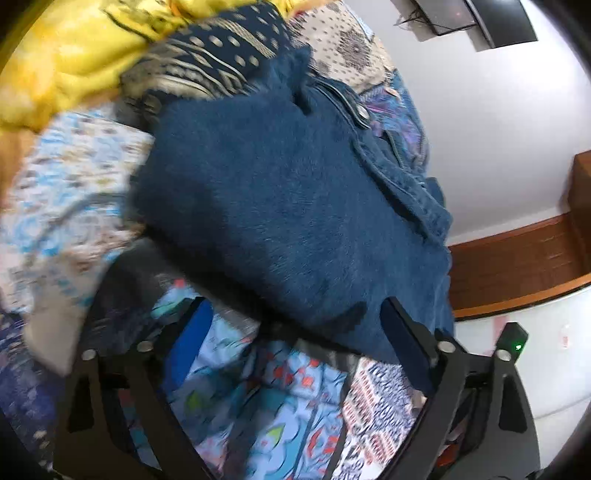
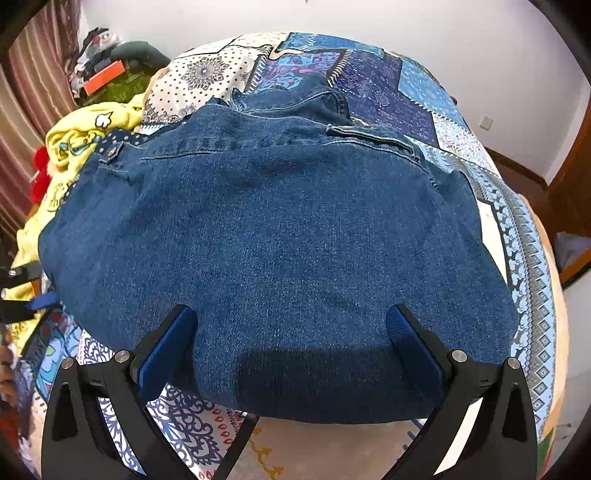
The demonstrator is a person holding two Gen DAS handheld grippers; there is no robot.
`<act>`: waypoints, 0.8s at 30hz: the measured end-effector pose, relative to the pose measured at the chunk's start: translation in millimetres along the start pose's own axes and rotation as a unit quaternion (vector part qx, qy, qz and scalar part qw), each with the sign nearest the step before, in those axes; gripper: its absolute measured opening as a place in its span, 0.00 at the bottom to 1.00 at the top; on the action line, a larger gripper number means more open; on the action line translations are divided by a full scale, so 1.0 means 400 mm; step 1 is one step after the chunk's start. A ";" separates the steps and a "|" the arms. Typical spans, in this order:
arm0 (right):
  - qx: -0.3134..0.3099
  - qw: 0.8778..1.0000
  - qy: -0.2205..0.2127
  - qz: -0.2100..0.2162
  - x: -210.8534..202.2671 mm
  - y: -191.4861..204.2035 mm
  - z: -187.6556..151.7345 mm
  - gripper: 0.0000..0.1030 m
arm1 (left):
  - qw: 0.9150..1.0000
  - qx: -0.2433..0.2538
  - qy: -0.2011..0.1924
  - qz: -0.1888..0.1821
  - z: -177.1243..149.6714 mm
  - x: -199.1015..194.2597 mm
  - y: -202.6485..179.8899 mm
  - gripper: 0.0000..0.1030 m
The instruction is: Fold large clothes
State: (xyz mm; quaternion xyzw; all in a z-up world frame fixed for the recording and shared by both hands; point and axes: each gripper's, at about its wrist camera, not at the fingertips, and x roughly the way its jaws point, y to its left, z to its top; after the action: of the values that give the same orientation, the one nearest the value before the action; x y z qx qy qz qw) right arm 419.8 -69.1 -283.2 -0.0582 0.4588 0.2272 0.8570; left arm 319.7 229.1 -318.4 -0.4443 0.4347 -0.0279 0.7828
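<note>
**Denim garment flat on bed, both grippers open over its near edge**

Basically one big blue denim garment (image 2: 280, 236) spread flat across the bed (image 2: 532, 280), lying on a patchwork bedspread (image 2: 384, 88) of blue, purple and white printed panels. Seams, a collar-like fold and a small metal snap sit toward the far edge of the garment; the near hem lies close to the near edge of the bed.

Right gripper (image 2: 291, 347): jaws spread wide, both blue pads visible, one on each side of the denim's near portion. Pads hang over the fabric, not pinching it; nothing is clamped between them.

Left gripper (image 1: 295, 332): also wide open, blue pads apart, pointed down at the garment's edge as seen in the left wrist view. That view is motion-blurred. The right-hand finger overlaps the denim (image 1: 280, 206) edge in the picture; contact cannot be told. Nothing gripped.

Beside the denim toward the left edge of the bed: a crumpled yellow garment (image 2: 85, 136) with cartoon prints, and a dark navy patterned cloth (image 1: 221, 55) with pale dots, partly under the denim. A light blue printed cloth (image 1: 74, 184) lies next to the denim in the left wrist view.

White wall (image 2: 424, 33) behind the bed; striped curtain (image 2: 33, 85) at far left.
</note>
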 end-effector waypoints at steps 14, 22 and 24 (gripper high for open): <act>0.010 1.000 -0.007 0.013 0.004 -0.005 -0.008 1.00 | 0.998 -0.059 -0.036 -0.013 0.138 0.133 -0.003 0.60; 0.029 0.999 0.024 0.006 -0.033 0.001 0.006 1.00 | 0.993 0.047 -0.109 0.015 0.099 -0.022 -0.159 0.29; 0.040 0.999 0.019 0.026 -0.058 0.007 0.010 1.00 | 0.989 0.077 -0.127 0.003 0.092 -0.078 -0.205 0.26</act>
State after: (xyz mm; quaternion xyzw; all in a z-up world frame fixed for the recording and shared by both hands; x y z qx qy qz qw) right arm 410.4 -73.3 -261.7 -0.0156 0.4848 0.2299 0.8437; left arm 354.6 217.6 -230.4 -0.3816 0.3300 -0.0019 0.8634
